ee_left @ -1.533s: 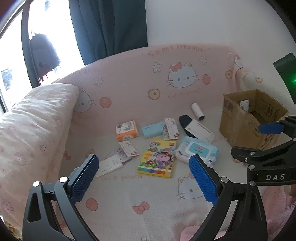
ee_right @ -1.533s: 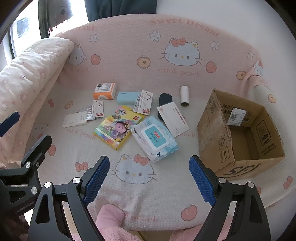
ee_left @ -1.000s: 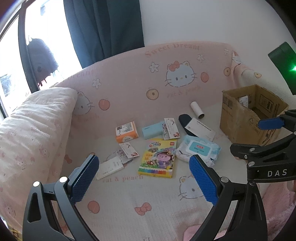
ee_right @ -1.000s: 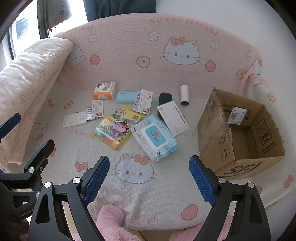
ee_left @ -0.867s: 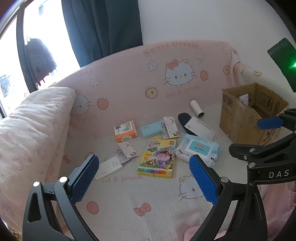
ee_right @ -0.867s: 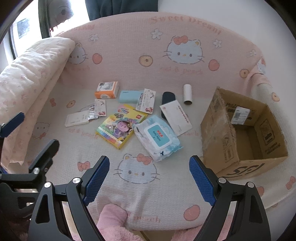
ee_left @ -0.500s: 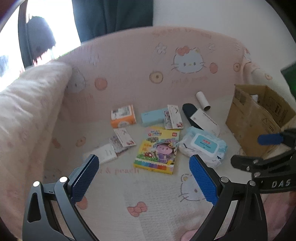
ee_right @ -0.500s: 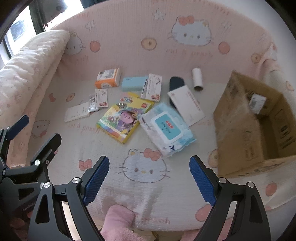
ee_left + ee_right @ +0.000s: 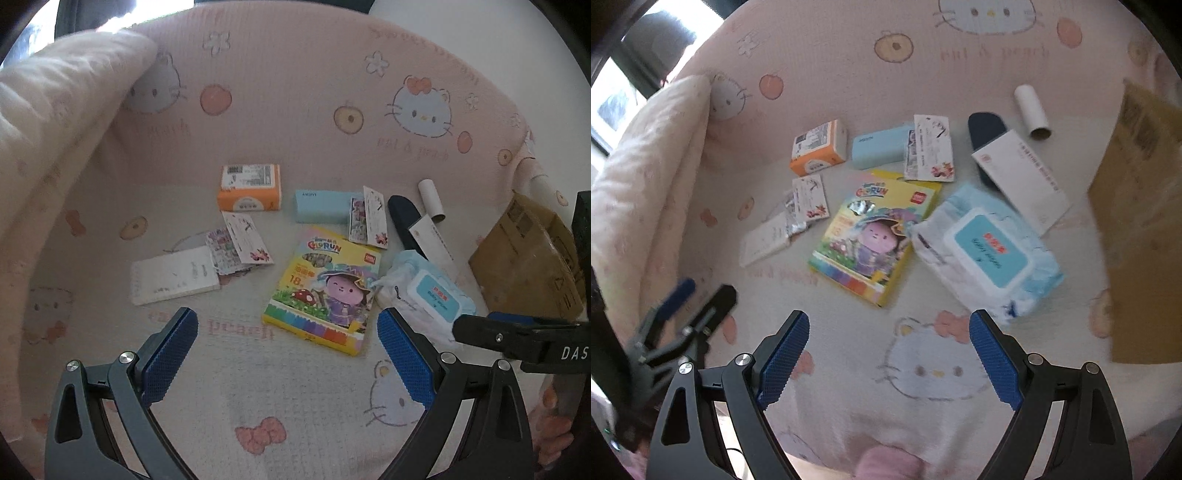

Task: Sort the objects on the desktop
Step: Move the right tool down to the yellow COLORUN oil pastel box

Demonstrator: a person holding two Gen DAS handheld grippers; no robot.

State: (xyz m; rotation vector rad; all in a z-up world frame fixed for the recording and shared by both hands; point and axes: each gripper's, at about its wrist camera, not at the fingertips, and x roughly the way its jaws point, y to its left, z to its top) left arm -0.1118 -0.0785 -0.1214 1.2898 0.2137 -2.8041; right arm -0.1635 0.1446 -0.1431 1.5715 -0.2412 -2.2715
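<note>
Loose objects lie on a pink cartoon-cat blanket point(image 9: 295, 398). A yellow crayon box point(image 9: 325, 291) point(image 9: 875, 229) sits in the middle, a blue-lidded wipes pack point(image 9: 424, 291) point(image 9: 988, 254) to its right. Behind them are an orange box point(image 9: 249, 188) point(image 9: 818, 147), a light blue box point(image 9: 321, 206) point(image 9: 881, 147), cards point(image 9: 367, 216), a white notepad point(image 9: 173, 275), a white envelope point(image 9: 1021, 175) over a dark case point(image 9: 984, 127), and a cardboard tube point(image 9: 1032, 110). My left gripper point(image 9: 286, 360) and right gripper point(image 9: 888, 360) both hover open and empty above the blanket's near side.
A brown cardboard box point(image 9: 532, 258) point(image 9: 1145, 221) stands at the right. A pale quilt point(image 9: 48, 147) is piled along the left. The blanket rises as a padded wall point(image 9: 314, 92) behind the objects. The other gripper shows at each view's edge.
Both grippers have tilted down and moved closer to the objects, which now look larger. Nothing has been taken hold of, and both stay open.
</note>
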